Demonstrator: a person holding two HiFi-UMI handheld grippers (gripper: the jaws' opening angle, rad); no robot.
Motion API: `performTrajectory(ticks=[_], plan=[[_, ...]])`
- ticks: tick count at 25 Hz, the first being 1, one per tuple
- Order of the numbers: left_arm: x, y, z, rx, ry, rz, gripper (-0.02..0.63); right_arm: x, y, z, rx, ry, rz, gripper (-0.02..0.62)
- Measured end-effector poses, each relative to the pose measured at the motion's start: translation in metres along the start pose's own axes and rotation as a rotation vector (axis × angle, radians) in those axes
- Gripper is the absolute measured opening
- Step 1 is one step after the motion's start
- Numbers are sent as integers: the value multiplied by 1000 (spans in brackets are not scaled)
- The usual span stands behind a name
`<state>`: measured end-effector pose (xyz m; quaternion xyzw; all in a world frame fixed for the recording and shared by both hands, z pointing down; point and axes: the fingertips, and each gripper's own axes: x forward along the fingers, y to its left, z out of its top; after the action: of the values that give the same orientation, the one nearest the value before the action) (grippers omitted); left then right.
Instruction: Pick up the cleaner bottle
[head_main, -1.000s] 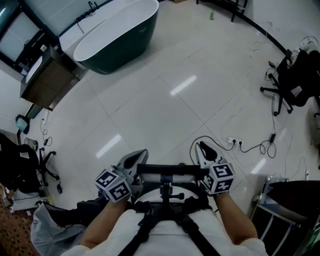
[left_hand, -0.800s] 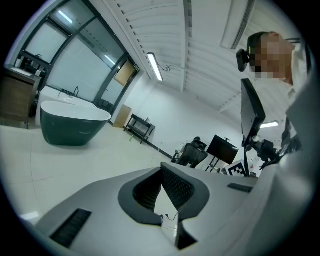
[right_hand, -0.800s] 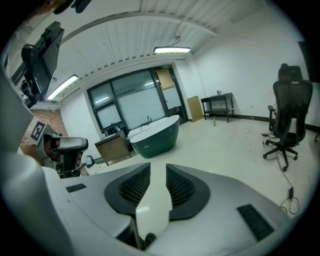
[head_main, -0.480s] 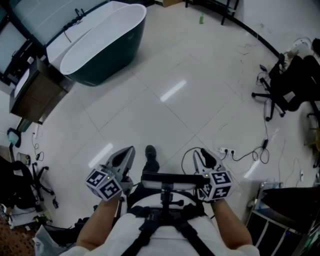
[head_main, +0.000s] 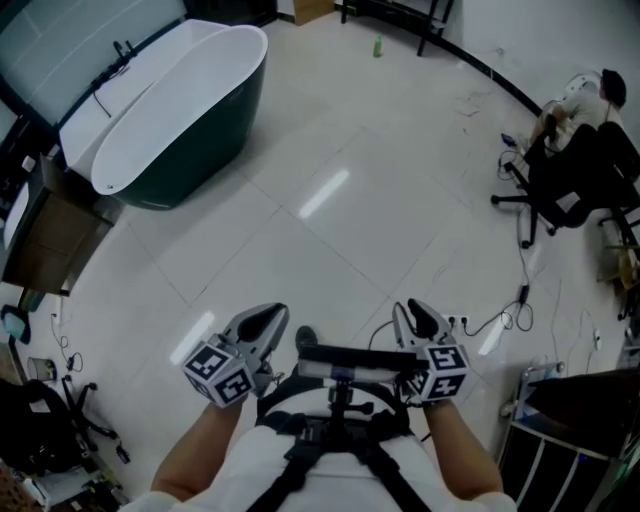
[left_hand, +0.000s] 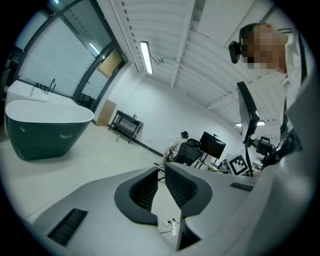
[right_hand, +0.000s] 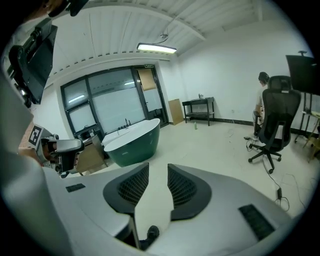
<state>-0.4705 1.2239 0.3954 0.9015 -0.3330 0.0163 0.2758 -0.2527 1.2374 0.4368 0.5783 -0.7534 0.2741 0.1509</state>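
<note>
The left gripper (head_main: 262, 320) has just opened to a narrow, empty gap. The right gripper (head_main: 418, 318) has just opened wide and is also empty. The green bottle (head_main: 377, 46) stands far off at twelve o'clock.

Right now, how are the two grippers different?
The left gripper has jaws only a crack apart; the right gripper has jaws gaping wider. Past the left gripper a chair shows; past the right gripper, the tub. Both have just been opening, hold nothing, and carry a marker cube.
</note>
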Motion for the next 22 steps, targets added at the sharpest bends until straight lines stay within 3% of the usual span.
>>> performTrajectory(ticks=[7, 13, 22], plan=[[25, 67, 39, -2, 33, -48, 38, 61, 10, 53, 36, -46, -50, 110], [53, 99, 46, -42, 76, -35, 38, 104, 0, 70, 59, -30, -47, 110], [149, 123, 73, -79, 128, -16, 38, 206, -45, 118, 69, -3, 83, 110]])
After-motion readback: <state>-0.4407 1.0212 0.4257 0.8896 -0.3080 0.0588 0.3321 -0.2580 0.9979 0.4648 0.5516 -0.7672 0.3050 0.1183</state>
